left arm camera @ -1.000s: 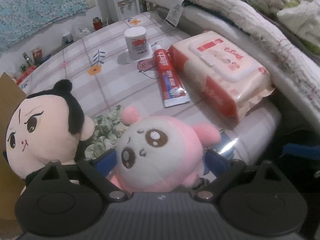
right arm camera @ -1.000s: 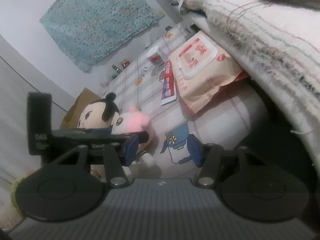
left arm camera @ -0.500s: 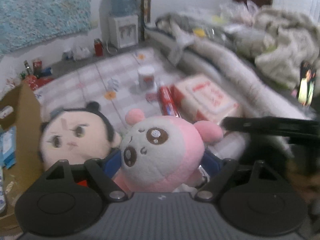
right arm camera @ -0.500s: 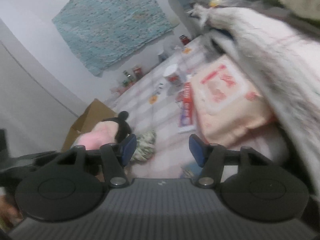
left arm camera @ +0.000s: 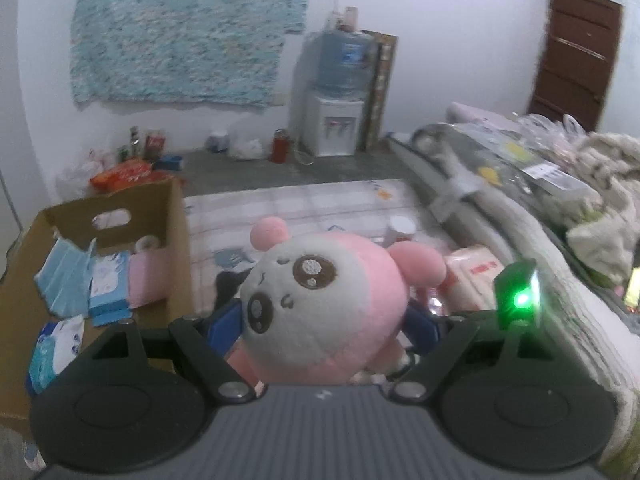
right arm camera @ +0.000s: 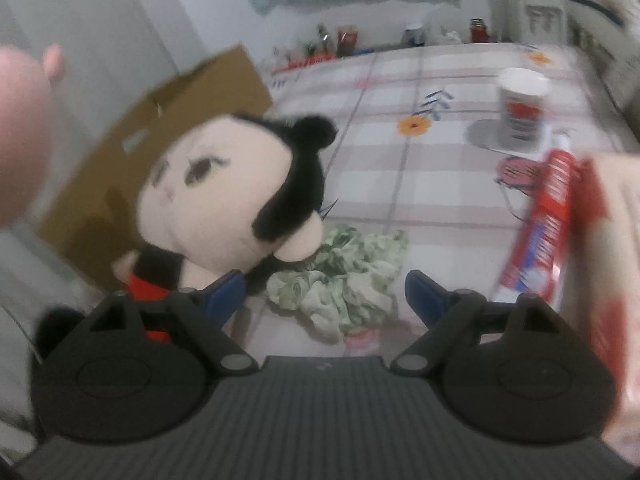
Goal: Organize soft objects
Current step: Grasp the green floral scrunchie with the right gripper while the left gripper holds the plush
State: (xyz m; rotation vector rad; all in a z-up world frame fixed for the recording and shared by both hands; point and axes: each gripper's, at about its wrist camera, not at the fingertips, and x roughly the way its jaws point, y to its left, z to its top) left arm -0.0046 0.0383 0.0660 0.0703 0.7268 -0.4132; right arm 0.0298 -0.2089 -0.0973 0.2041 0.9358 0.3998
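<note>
My left gripper (left arm camera: 324, 322) is shut on a pink and white plush toy (left arm camera: 320, 304) and holds it in the air above the checked mat (left arm camera: 320, 204), to the right of an open cardboard box (left arm camera: 176, 216). My right gripper (right arm camera: 320, 294) is open and empty, low over the mat (right arm camera: 400, 184). Just ahead of it lies a crumpled green cloth (right arm camera: 344, 280). A black-haired doll (right arm camera: 228, 196) sits to its left, close to the left finger (right arm camera: 222, 298). A pink blur of the held plush (right arm camera: 20, 128) shows at the far left of the right wrist view.
The box holds blue and pink packs (left arm camera: 104, 276). A white cup (right arm camera: 520, 108), a red toothpaste box (right arm camera: 540, 232) and a wipes pack (right arm camera: 608, 264) lie right of the cloth. A water dispenser (left arm camera: 332, 92) stands at the wall. Piled blankets (left arm camera: 540, 200) fill the right side.
My left gripper has lifted the pink plush up off the mat and tilted towards the room. My right gripper has swung left and down to face the green cloth and doll.
</note>
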